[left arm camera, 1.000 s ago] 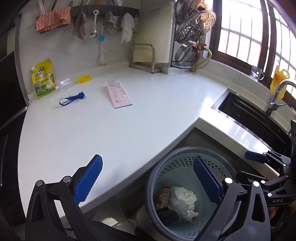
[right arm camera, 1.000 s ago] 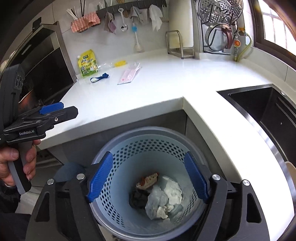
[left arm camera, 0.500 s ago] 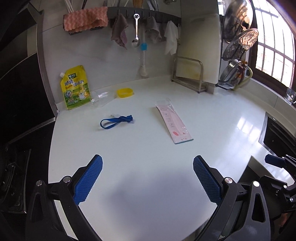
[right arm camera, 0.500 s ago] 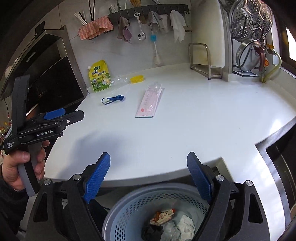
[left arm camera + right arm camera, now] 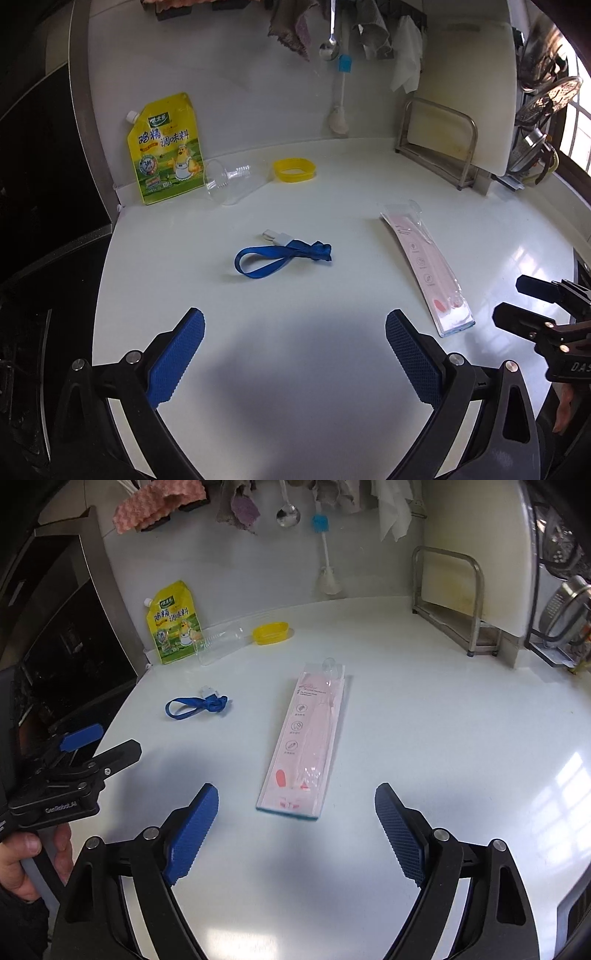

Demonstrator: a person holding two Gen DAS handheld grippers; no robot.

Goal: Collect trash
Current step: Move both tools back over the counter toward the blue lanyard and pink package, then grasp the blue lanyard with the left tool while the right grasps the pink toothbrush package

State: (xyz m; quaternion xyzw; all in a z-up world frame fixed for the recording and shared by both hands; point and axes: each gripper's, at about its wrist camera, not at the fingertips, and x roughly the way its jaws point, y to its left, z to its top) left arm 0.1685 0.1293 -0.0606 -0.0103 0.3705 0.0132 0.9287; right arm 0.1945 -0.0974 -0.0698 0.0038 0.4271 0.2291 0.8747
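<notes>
"GenRobot.AI" on left gripper (image 5: 103, 749); "鸡精调味料" on yellow pouch (image 5: 166, 149)

Black-framed right gripper (image 5: 295, 834) with blue ribbed pads (image 5: 192, 834) (silver pivot screws), dark sleeve (image 5: 22, 923)

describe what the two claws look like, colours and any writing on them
Both are black plastic frames with silver pivot screws and two fingers faced in blue, cross-hatched rubber pads. The left claw carries white lettering reading GenRobot.AI on its side, seen from the right wrist view. The right claw shows partial white letters, DAS. A dark sleeve shows at the left hand.
</notes>
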